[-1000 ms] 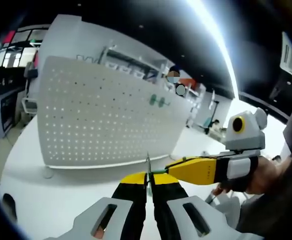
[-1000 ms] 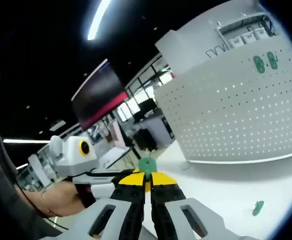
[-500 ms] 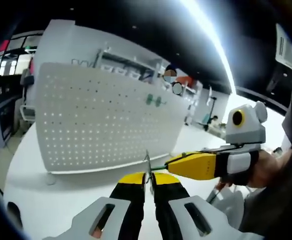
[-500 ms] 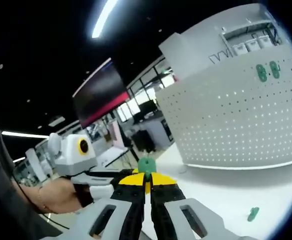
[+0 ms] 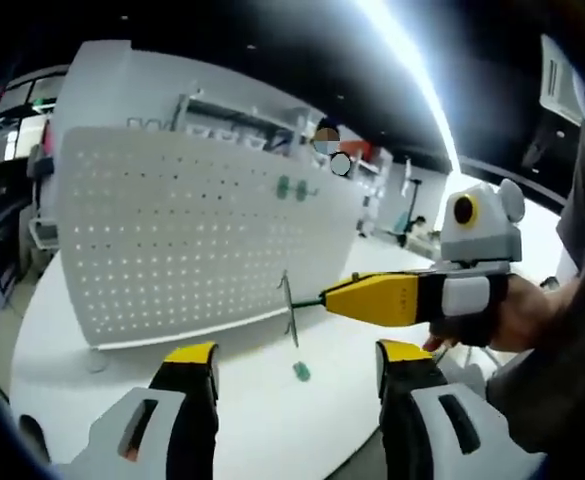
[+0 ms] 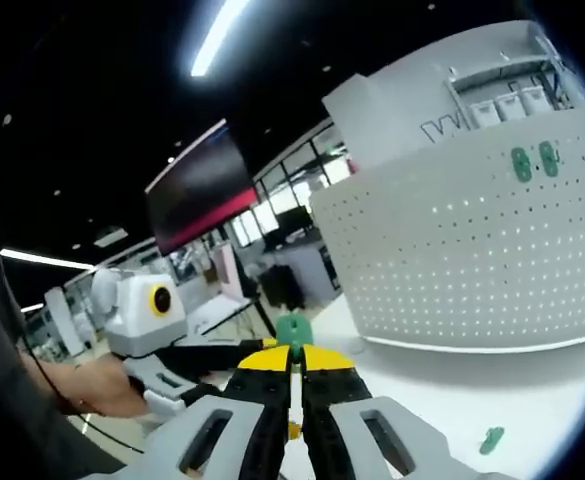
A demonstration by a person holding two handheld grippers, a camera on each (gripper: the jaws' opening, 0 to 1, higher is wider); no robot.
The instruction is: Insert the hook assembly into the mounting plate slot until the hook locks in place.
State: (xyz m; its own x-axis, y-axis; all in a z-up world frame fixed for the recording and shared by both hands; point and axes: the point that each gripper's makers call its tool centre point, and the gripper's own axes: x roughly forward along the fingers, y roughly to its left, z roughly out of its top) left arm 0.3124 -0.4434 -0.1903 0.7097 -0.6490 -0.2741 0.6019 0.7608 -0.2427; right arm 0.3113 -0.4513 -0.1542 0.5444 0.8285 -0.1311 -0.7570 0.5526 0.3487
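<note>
- In the left gripper view we see the left gripper (image 5: 297,365) with its fingers (image 5: 194,362) spread wide and nothing between them.
- The right gripper (image 5: 324,297) comes into that view from the right, held in a person's hand (image 5: 517,320); its yellow tips are pressed together on the stem of the hook assembly (image 5: 288,308).
- The hook assembly there is a thin metal piece standing roughly upright in the air above the white bench (image 5: 262,400), in front of the lower right part of the white pegboard (image 5: 187,240). It is apart from the left fingers.
- A small green piece (image 5: 301,372) lies on the bench just below the hook assembly.
- 2 green pieces (image 5: 292,188) sit side by side high on the pegboard; we think these are the mounting plates, though they are too small to be sure.
- In the right gripper view the right gripper (image 6: 293,358) is closed on the hook assembly (image 6: 292,332), whose green end stands just above the yellow tips.
- The left gripper (image 6: 182,355) shows at the left of that view, held in a hand (image 6: 97,385).
- The pegboard (image 6: 472,260) stands at the right on the bench (image 6: 492,385), with the 2 green pieces (image 6: 534,161) near its top and the small green piece (image 6: 491,439) on the bench near the lower right.
</note>
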